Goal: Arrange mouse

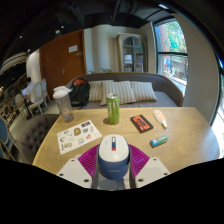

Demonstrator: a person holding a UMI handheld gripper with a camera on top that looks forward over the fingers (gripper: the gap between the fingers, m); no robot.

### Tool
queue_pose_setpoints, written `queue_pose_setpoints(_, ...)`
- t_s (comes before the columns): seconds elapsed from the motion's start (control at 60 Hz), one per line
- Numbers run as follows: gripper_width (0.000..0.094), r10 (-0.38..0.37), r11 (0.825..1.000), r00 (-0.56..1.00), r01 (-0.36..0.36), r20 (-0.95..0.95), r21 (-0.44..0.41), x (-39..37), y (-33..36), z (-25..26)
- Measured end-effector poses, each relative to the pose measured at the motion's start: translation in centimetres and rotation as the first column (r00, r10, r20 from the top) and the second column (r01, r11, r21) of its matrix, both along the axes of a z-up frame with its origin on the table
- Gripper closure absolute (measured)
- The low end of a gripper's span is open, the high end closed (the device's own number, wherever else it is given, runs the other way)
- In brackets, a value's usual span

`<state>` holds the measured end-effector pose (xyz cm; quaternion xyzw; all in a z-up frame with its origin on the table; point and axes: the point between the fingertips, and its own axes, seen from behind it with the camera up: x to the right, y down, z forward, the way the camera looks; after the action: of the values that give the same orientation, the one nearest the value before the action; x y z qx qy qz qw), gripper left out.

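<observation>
Gripper view: one white-and-blue mouse (113, 158) sits clamped between both fingers of the gripper (113, 170), its long axis pointing straight ahead over the wooden table (190, 140). Beyond stand one green can (113, 108) and one tumbler (63, 103).

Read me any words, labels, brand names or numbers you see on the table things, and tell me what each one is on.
Nothing is readable.
Tall green drink can: markings too small.
White printed paper sheet: coloured pictures, text blurred.
Flat red-and-dark packet: print unreadable.
White and blue computer mouse, held between the gripper fingers: no lettering shows.
</observation>
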<state>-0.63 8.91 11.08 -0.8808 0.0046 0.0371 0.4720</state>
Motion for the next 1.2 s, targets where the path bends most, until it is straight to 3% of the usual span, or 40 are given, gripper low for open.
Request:
queue_pose_setpoints(0.05,0.0513,0.010,0.999,1.000,-0.010,0.008,-0.054,-2.1,-1.0,-3.2)
queue_pose_setpoints(0.2,0.0512,-0.031,0.993,0.999,0.032,0.009,-0.112,-4.4,-3.0,-9.2)
queue_pose_setpoints(0.35,0.0510,-0.056,0.988,0.996,0.065,0.068,-0.139,-3.4,-3.5,-12.3)
queue_pose_setpoints(0.483,0.0508,-0.054,0.992,0.997,0.060,0.061,-0.110,-3.5,-3.3,-12.3)
queue_pose_setpoints(0.583,0.0433,-0.053,0.992,0.996,0.060,0.067,-0.108,-3.5,-3.3,-12.2)
queue_pose_setpoints(0.65,0.0390,-0.072,0.985,0.996,0.079,0.051,-0.152,-3.4,-3.5,-12.5)
queue_pose_setpoints(0.7,0.0239,-0.103,0.972,0.994,0.107,0.032,-0.207,-3.5,-4.4,-12.2)
queue_pose_setpoints(0.75,0.0070,-0.103,0.975,0.994,0.108,0.032,-0.194,-3.5,-4.8,-10.8)
queue_pose_setpoints(0.833,0.0092,-0.081,0.983,0.995,0.088,0.051,-0.162,-3.6,-6.1,-8.4)
queue_pose_setpoints(1.017,0.0088,-0.088,0.958,0.996,0.093,0.033,-0.270,-3.6,-15.3,-7.6)
queue_pose_setpoints(1.2,0.0102,-0.190,0.915,0.982,0.181,0.011,-0.361,-2.7,-22.5,-8.1)
